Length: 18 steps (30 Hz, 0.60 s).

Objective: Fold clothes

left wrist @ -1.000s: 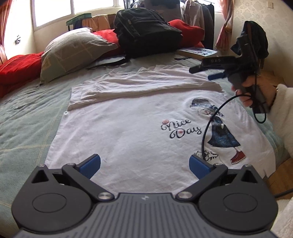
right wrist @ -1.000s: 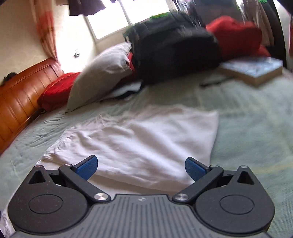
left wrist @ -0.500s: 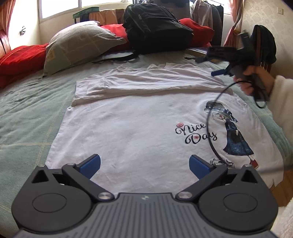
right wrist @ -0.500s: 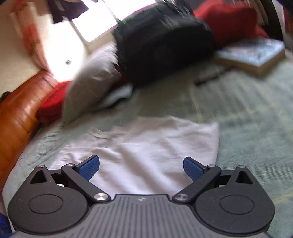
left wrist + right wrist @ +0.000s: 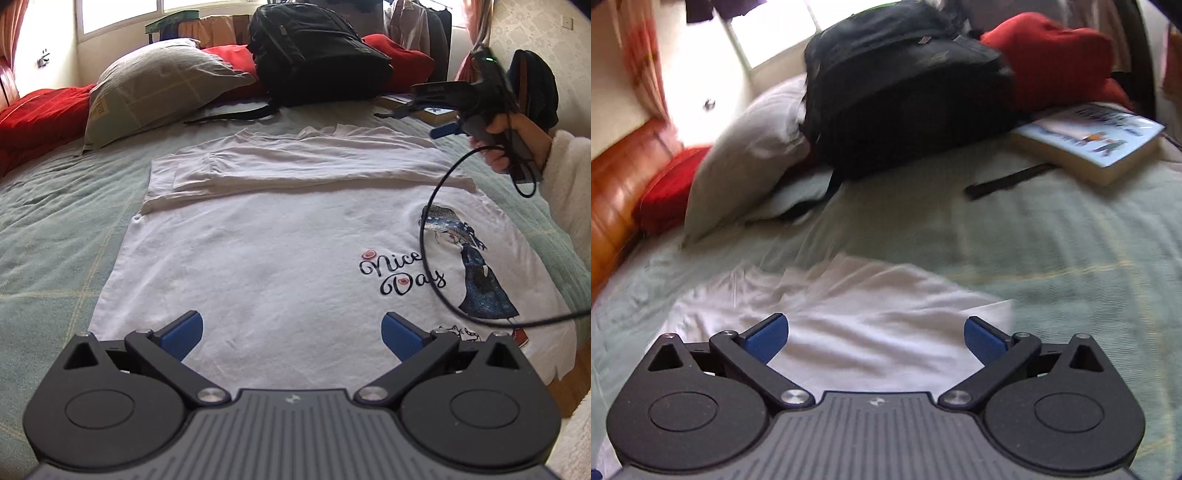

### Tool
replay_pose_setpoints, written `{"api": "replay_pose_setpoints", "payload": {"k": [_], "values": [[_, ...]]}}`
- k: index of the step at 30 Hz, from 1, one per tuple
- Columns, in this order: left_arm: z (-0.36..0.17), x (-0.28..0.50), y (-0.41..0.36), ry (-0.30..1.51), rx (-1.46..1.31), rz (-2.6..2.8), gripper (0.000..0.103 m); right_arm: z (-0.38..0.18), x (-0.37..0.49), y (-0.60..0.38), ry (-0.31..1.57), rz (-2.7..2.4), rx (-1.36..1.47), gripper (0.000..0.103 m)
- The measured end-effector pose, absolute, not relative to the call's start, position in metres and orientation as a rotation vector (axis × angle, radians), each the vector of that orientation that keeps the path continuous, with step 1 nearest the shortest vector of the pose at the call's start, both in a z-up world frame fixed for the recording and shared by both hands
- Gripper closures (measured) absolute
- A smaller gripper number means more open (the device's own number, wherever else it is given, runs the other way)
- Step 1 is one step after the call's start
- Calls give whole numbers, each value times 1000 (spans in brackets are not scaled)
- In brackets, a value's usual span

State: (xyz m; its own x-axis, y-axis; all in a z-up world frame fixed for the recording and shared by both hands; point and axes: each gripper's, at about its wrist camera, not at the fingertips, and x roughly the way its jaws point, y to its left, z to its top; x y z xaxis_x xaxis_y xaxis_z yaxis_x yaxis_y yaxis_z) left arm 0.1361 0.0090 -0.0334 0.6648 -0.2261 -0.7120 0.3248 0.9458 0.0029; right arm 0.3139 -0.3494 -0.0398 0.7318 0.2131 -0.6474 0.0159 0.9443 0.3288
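Left wrist view showed the white shirt (image 5: 280,243) flat on the bed (image 5: 55,229), far side folded over; left gripper (image 5: 291,332) nearer its near side, right gripper (image 5: 873,334) above the fold, both fingers wide, empty.

White shirt (image 5: 266,258) with a dark-blue figure print, pale-green checked bedspread (image 5: 55,236), red cushions (image 5: 40,118) — black backpack (image 5: 314,55).

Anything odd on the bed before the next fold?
A black cable from the right gripper hangs across the T-shirt print and could snag a fold. Otherwise the shirt lies flat with its far side folded in.
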Motion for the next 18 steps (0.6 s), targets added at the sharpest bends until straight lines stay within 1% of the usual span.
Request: {"api": "replay_pose_setpoints", "payload": {"k": [4, 13, 18], "values": [[-34, 134, 12, 786, 129, -303, 1, -68, 346, -334, 839, 8, 219, 0], [-32, 133, 17, 770, 122, -293, 1, -31, 339, -282, 826, -1, 50, 0], [-33, 132, 21, 763, 112, -299, 1, -51, 310, -243, 880, 50, -9, 0]]}}
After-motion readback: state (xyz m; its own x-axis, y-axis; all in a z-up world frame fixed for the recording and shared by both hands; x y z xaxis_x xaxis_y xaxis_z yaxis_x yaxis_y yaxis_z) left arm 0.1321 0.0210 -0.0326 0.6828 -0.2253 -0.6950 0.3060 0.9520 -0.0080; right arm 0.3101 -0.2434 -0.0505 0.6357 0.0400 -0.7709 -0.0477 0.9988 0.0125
